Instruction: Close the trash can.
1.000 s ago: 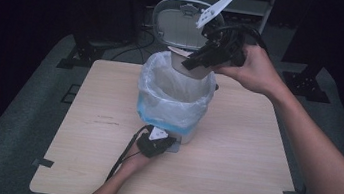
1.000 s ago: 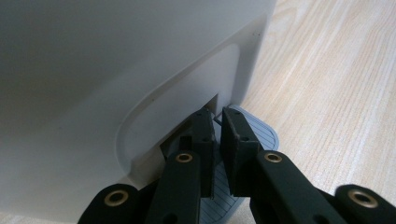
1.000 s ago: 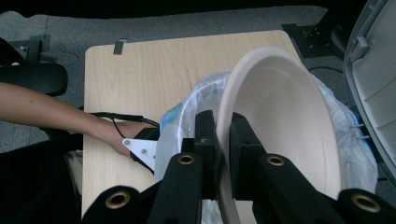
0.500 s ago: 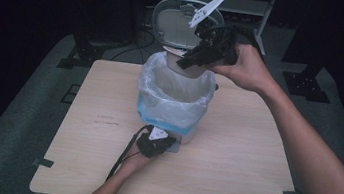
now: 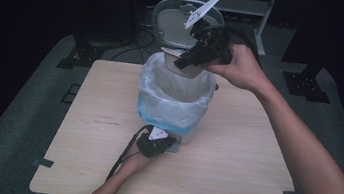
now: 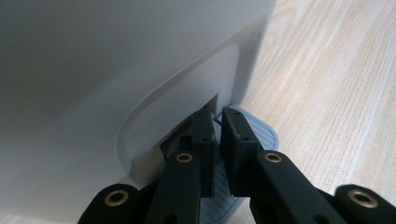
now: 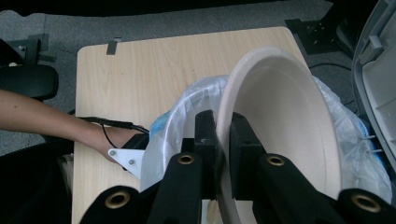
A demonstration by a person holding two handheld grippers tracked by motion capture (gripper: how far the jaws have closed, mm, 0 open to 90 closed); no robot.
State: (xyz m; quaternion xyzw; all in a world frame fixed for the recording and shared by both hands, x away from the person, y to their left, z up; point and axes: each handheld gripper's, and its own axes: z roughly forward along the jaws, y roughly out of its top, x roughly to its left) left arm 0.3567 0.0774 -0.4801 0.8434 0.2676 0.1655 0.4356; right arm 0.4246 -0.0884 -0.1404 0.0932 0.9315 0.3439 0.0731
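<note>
Hardly anything has shifted: right tool [image 5: 190,61] clamps the paper bowl [image 7: 280,126] above the lined pedal bin [image 5: 174,100]. Left tool [image 6: 218,126], jaws nearly shut, presses the pedal [image 6: 254,128]; keep it down, release the bowl over the bag.

matt paper bowl [image 7: 285,121], glossy plastic liner [image 5: 172,102].

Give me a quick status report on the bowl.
Right gripper shut on paper bowl rim, tilted over the lined bin. Left gripper shut on pedal, lid open. Nothing in the way.
</note>
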